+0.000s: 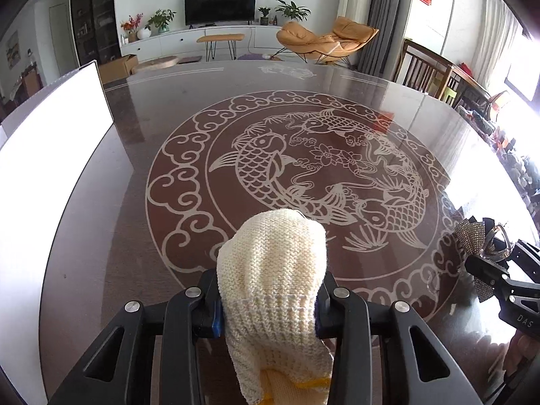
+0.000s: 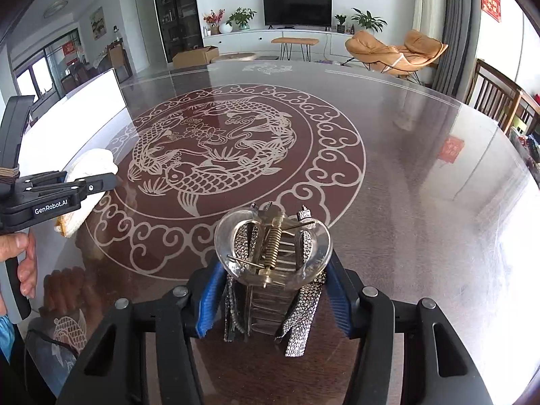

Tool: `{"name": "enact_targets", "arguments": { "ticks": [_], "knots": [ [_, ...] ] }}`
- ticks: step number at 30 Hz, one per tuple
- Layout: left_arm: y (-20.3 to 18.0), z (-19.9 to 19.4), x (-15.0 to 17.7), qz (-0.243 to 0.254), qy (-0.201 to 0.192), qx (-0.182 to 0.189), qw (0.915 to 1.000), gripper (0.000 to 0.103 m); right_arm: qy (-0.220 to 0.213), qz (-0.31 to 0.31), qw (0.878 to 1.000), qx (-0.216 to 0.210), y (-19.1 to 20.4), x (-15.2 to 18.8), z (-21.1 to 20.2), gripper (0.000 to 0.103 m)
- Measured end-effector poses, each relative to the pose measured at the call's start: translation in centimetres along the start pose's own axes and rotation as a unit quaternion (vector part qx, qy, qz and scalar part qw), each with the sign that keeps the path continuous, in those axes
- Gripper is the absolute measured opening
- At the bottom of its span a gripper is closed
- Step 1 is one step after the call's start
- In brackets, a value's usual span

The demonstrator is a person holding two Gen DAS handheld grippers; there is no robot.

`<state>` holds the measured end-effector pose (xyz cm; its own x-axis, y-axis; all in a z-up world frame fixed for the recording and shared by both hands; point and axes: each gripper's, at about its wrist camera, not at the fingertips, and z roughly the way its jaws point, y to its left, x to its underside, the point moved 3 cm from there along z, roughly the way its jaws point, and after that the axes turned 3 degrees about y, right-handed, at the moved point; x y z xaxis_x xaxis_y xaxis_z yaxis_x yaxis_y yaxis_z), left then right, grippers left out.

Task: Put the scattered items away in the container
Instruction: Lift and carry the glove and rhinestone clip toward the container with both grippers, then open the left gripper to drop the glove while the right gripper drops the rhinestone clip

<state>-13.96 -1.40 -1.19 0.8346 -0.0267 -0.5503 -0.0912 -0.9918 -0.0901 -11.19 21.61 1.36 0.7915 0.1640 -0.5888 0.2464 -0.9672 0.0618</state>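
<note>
My left gripper (image 1: 270,307) is shut on a cream knitted glove (image 1: 273,270) and holds it above the table; the glove also shows in the right wrist view (image 2: 91,165), clamped in the left gripper (image 2: 101,177). My right gripper (image 2: 271,290) is shut on a clear hair claw clip (image 2: 273,246) with glittery ribbon strips hanging from it. The clip (image 1: 479,236) and right gripper (image 1: 489,266) show at the right edge of the left wrist view. A white container (image 1: 50,155) stands at the table's left side, also seen in the right wrist view (image 2: 84,114).
The dark glossy table (image 1: 337,101) bears a pale fish and cloud pattern. Wooden chairs (image 1: 428,71) stand at its far right edge. A living room with TV, orange lounge chair and plants lies beyond.
</note>
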Motion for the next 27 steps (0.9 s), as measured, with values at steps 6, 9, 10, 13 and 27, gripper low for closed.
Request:
{"name": "enact_targets", "arguments": {
  "ticks": [6, 9, 10, 13, 27],
  "knots": [
    [1.1, -3.6, 0.9, -0.045, 0.008, 0.043, 0.9981, 0.036, -0.004, -0.009, 0.999, -0.039, 3.8, -0.8, -1.8, 0.055],
    [3.3, -7.0, 0.5, -0.068, -0.002, 0.054, 0.9962, 0.036, 0.008, -0.036, 0.997, -0.068, 7.8, -2.4, -1.2, 0.055],
    [4.4, -8.8, -0.1, -0.075, -0.013, 0.052, 0.9957, 0.036, 0.002, -0.044, 0.995, -0.085, 9.5, -3.4, -1.5, 0.055],
    [10.4, -14.7, -1.5, -0.098, -0.052, 0.021, 0.9936, 0.037, -0.034, -0.080, 0.987, -0.137, 15.6, -7.8, -3.8, 0.055],
    [32.9, -16.5, -3.5, -0.222, -0.031, -0.121, 0.9671, 0.037, -0.046, -0.233, 0.946, -0.219, 45.4, -23.8, 1.1, 0.055]
  ]
}}
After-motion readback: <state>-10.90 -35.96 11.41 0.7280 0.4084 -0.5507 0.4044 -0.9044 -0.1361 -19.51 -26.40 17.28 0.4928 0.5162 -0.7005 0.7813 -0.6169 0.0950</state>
